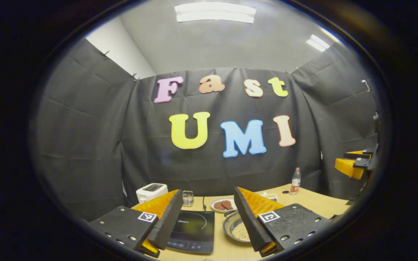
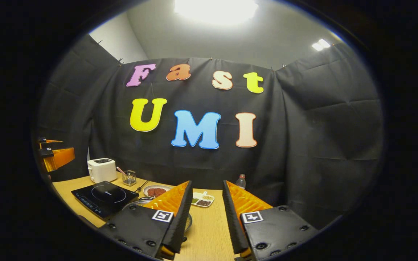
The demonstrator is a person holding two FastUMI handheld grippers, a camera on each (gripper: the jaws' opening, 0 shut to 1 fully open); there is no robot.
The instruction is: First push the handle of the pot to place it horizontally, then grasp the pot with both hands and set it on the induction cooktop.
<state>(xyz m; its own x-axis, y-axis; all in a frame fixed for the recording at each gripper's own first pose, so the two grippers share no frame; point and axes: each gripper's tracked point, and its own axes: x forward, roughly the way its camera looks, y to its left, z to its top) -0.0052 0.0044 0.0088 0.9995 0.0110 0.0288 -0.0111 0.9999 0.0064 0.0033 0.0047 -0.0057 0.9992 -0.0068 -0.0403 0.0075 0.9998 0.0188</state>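
We are holding the left gripper (image 1: 207,217) wide open and empty above the desk (image 1: 318,203), its fingers framing the induction cooktop (image 1: 192,230). The pot (image 1: 236,227) is sitting just right of the cooktop. We are holding the right gripper (image 2: 207,214) open and empty too, beside the pot (image 2: 140,203).

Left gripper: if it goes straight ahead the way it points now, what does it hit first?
Probably the table itself. The left gripper is open and high above it, with the cooktop and the pot just inside either finger and the plate dead ahead between them. Depth is unclear; nothing else blocks the way.
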